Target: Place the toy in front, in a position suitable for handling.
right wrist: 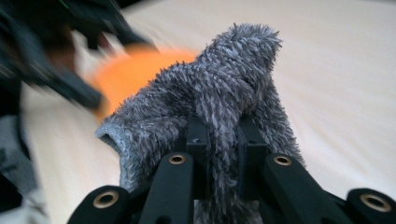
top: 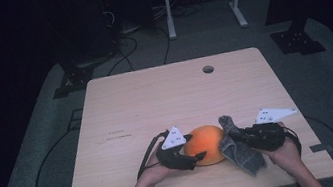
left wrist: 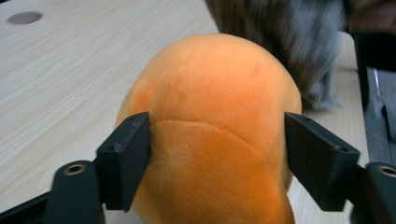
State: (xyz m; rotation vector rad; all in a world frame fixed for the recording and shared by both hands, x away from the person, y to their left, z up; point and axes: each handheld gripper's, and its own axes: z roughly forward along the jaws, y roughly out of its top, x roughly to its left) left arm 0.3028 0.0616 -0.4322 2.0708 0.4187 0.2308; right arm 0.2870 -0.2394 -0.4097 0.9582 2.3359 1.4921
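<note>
Where jaws pinch: shaggy grey cloth [right wrist: 224, 112], round orange plush [left wrist: 210, 130].

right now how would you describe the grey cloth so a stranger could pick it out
On the wooden table, look at the near edge, just right of the orange plush ball. The grey cloth hangs clamped in the right hand-held gripper; it alone is shaggy, grey and limp.
</note>
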